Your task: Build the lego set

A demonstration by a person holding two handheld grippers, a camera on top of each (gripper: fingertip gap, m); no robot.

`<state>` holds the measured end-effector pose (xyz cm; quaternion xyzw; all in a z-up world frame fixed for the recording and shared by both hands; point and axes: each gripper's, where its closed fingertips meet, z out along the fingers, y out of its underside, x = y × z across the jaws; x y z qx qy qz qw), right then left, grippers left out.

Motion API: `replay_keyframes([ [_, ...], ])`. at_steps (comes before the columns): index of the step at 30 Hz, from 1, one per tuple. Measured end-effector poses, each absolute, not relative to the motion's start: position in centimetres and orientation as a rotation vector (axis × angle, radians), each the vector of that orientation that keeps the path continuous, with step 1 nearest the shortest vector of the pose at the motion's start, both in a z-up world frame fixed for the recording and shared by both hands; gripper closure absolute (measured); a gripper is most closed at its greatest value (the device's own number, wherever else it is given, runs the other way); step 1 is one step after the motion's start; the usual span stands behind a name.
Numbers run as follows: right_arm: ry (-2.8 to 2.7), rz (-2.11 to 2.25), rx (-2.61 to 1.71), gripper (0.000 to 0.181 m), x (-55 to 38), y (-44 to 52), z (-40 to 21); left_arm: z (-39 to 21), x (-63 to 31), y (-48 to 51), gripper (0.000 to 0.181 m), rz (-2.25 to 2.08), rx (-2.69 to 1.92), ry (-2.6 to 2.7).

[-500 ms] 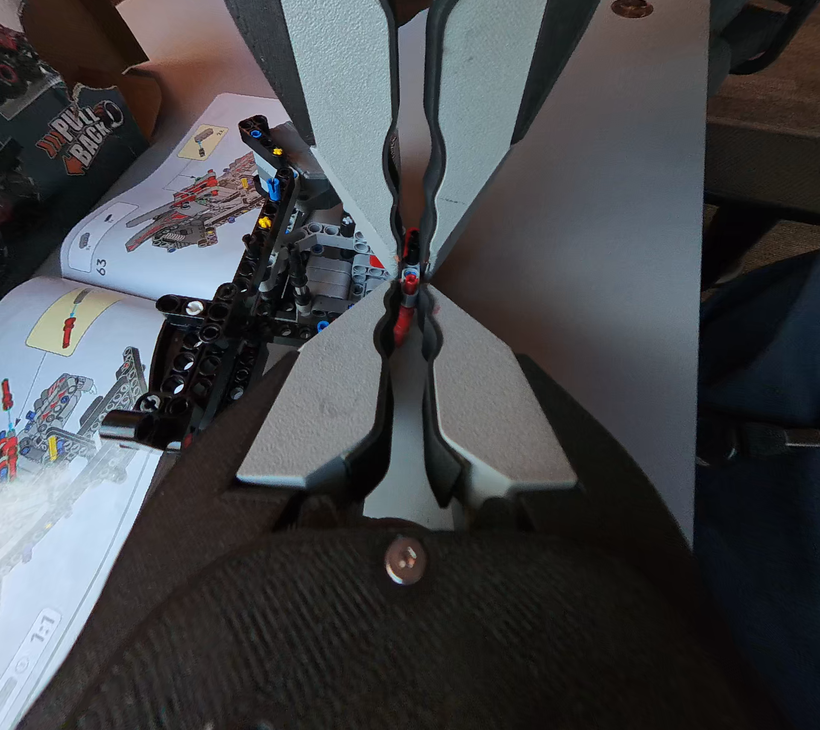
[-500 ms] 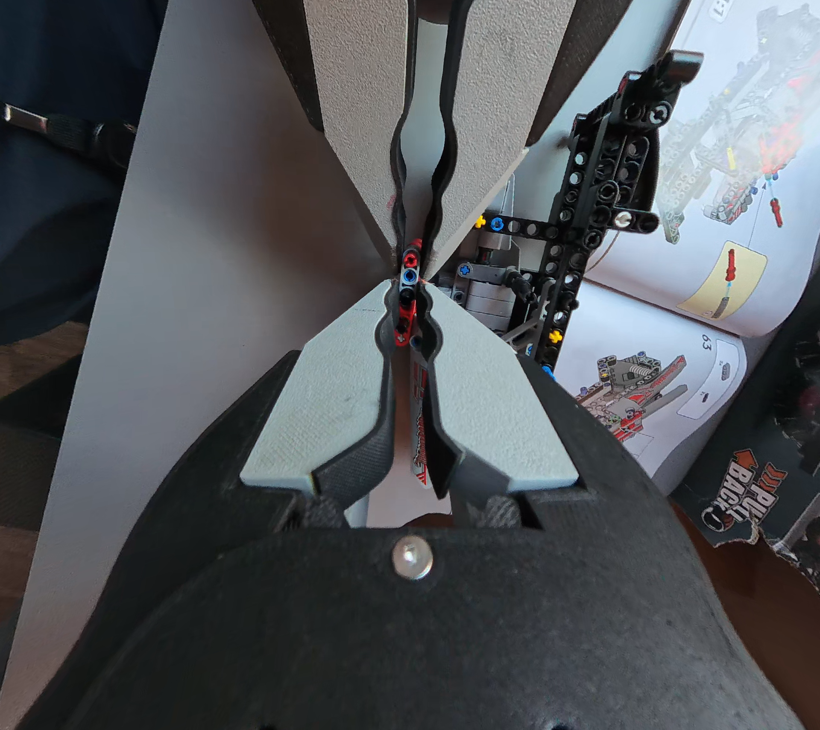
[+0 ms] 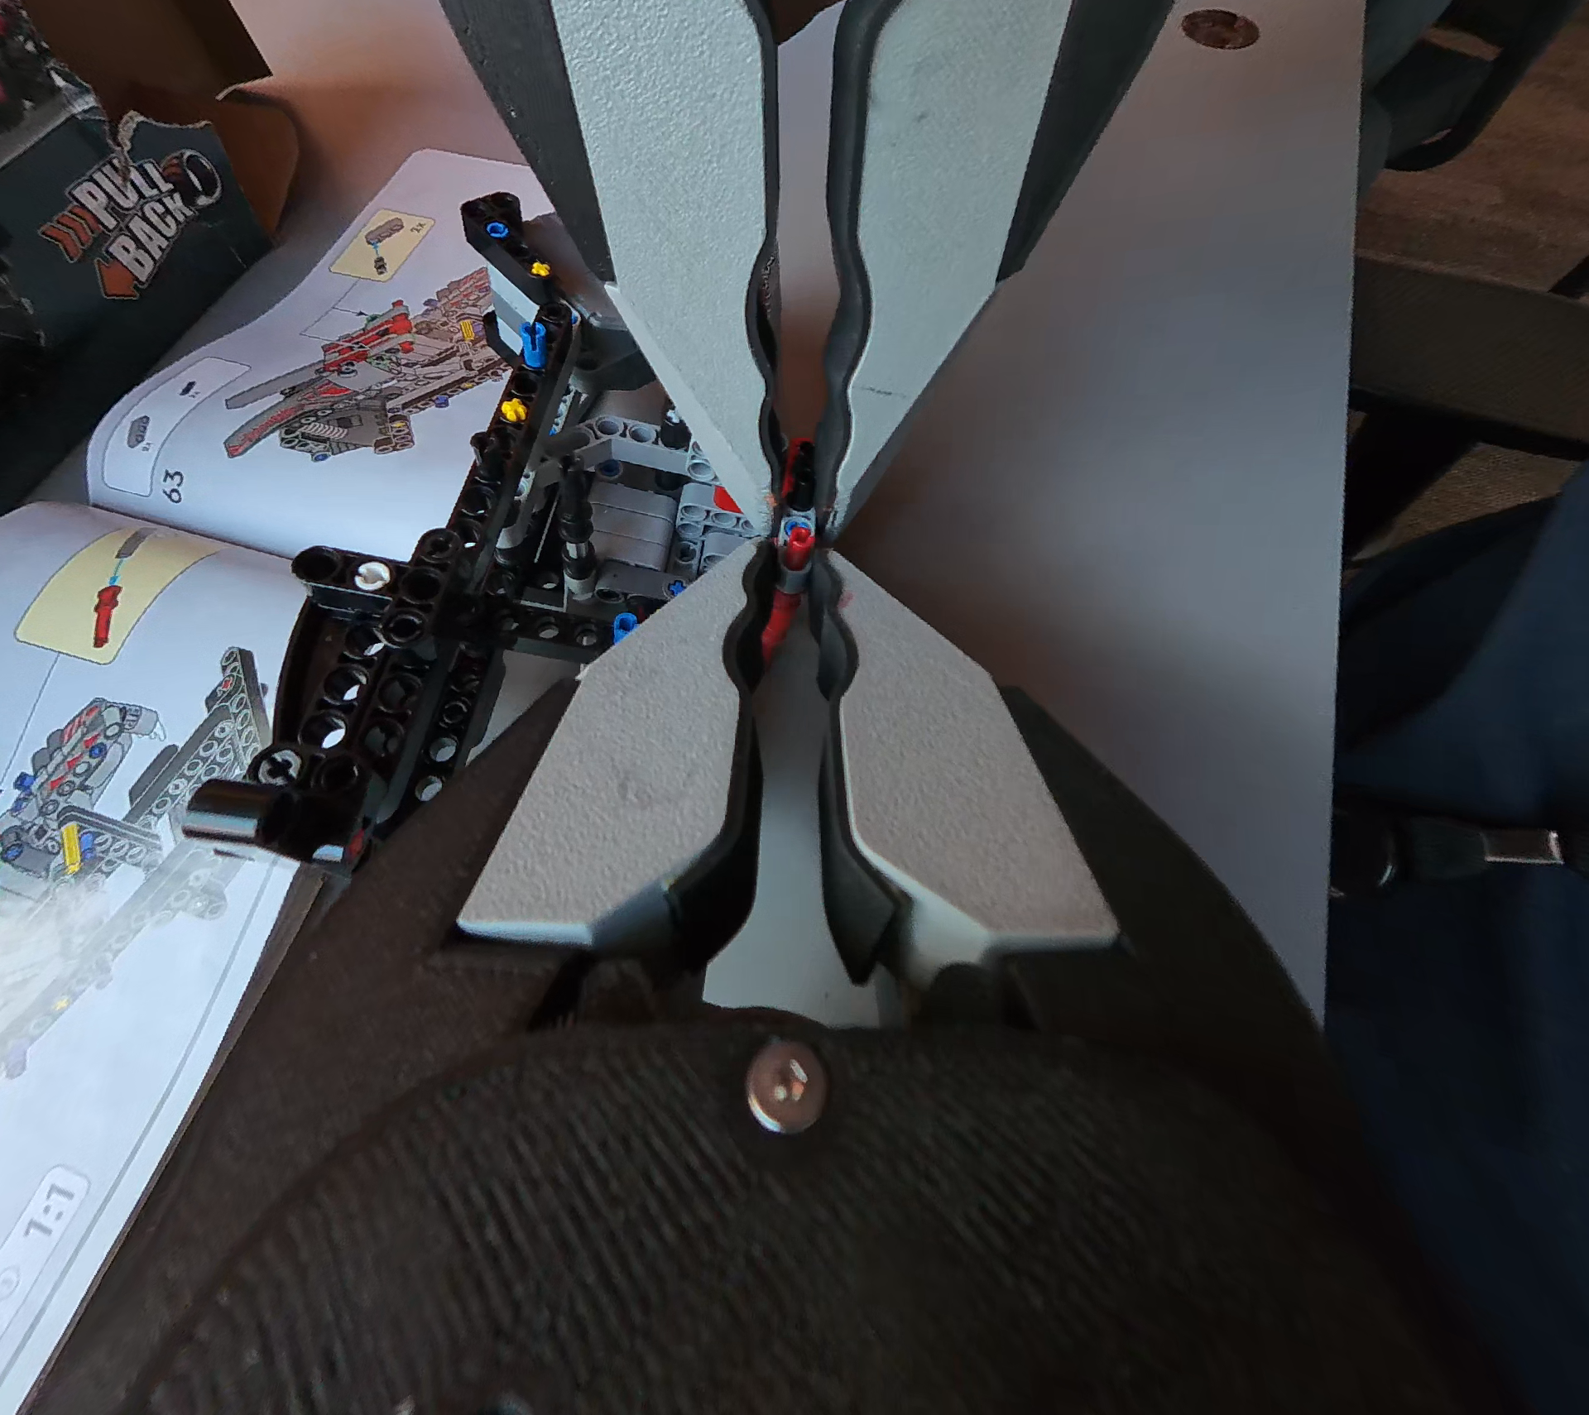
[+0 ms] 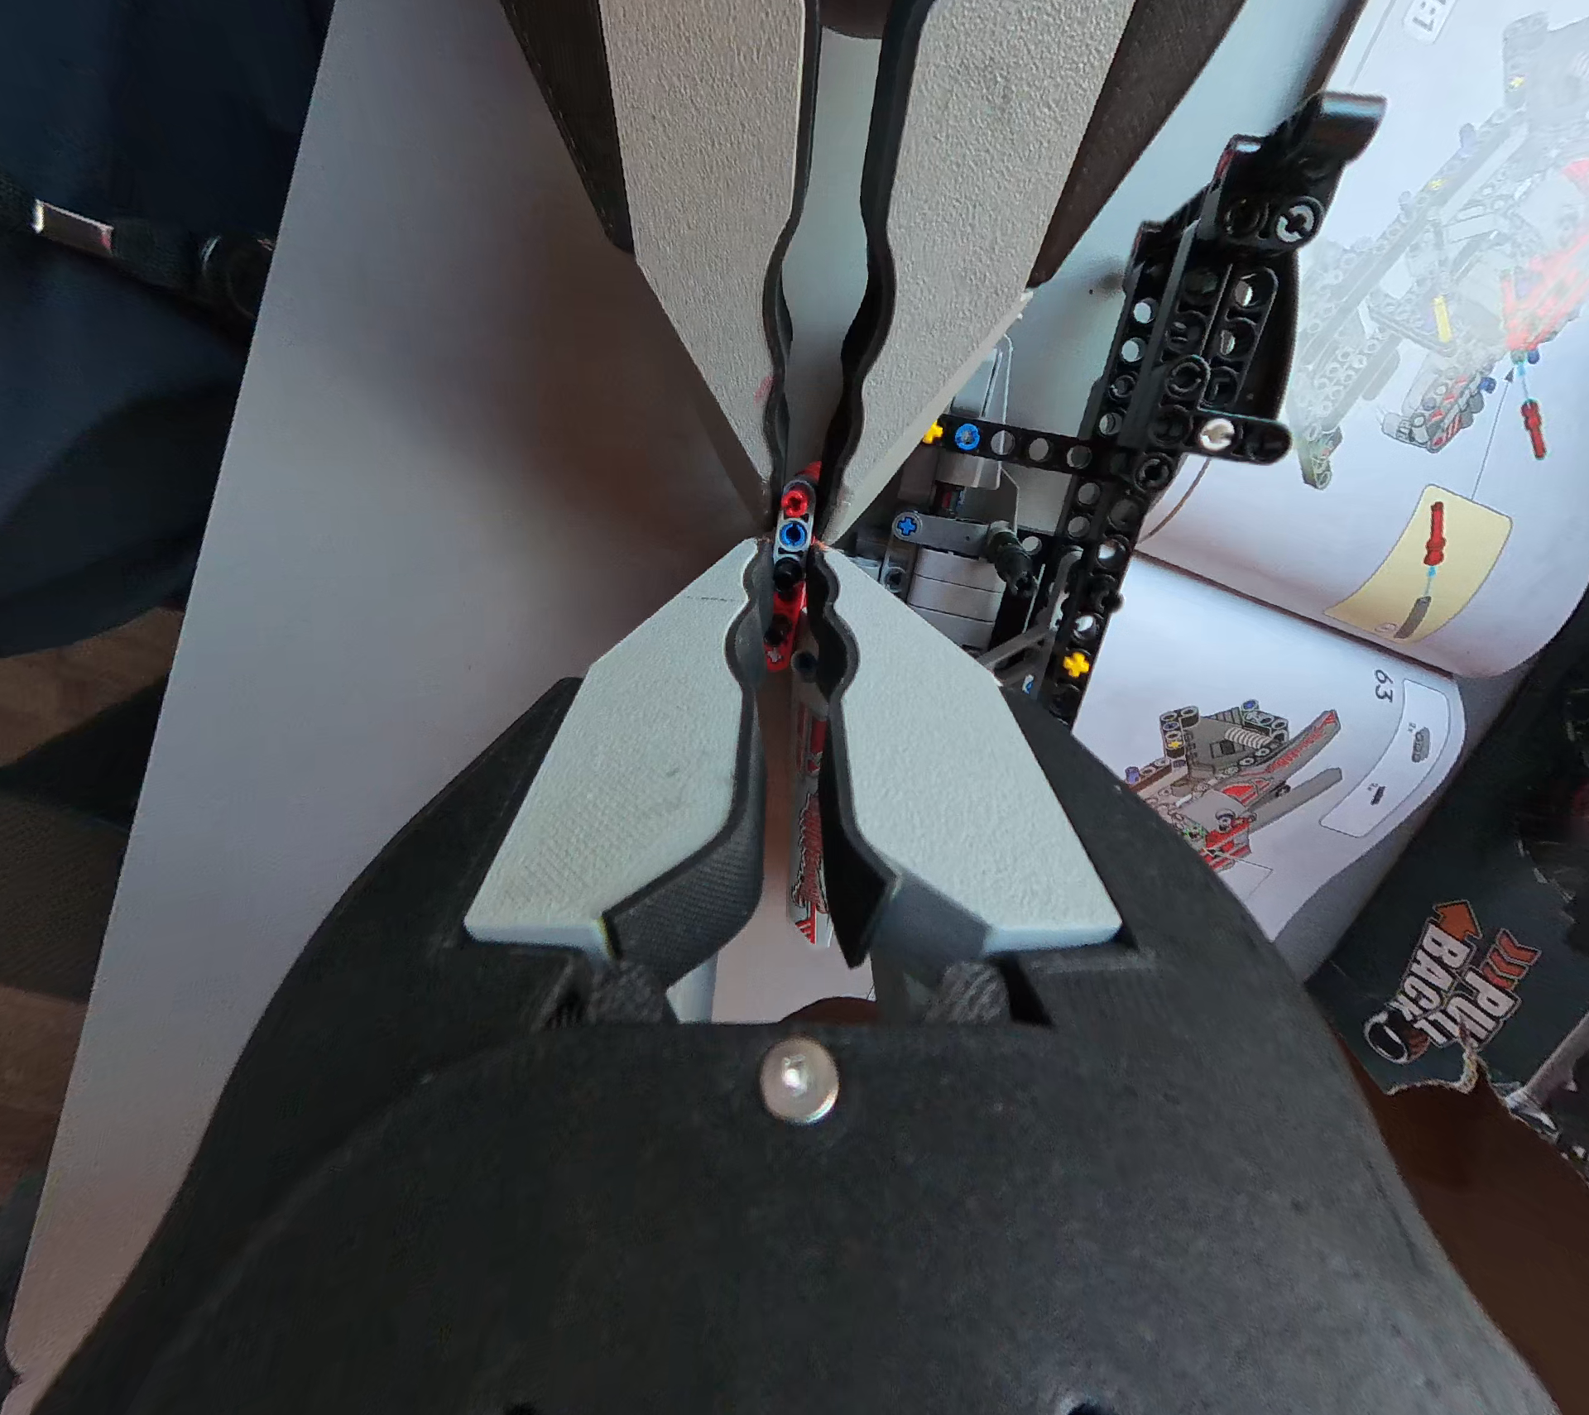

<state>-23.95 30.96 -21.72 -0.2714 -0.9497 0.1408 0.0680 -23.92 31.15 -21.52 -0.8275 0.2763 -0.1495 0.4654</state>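
Note:
My two grippers meet tip to tip above the grey table (image 3: 1118, 514). In the left wrist view my left gripper (image 3: 789, 587) is shut on a red pin (image 3: 778, 613) that runs into a small grey beam with blue and red pins (image 3: 798, 533). My right gripper (image 3: 798, 480) comes in from above. In the right wrist view my right gripper (image 4: 787, 596) is shut on a small assembly: a red beam with black pins (image 4: 778, 634) joined to a stickered white and red panel (image 4: 808, 841). The grey beam (image 4: 793, 524) sits between both tips. The left gripper (image 4: 800, 475) is opposite.
A black and grey chassis model (image 3: 413, 600) (image 4: 1187, 376) lies beside the grippers on an open instruction booklet (image 3: 258, 428) (image 4: 1290, 729). A torn dark set box (image 3: 112, 230) (image 4: 1462, 1013) stands beyond it. The table's edge and dark blue fabric (image 3: 1462, 686) are on the other side. The grippers are tip to tip, or close to it.

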Motion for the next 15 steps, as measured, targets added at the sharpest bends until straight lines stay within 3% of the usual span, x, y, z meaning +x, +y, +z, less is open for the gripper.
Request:
replay_keyframes([
  [15,-2.887,0.356,-0.796,0.175,-24.06,30.85,-21.91,-21.63,-24.08,31.01,0.175,-0.384,-2.052,0.666],
])
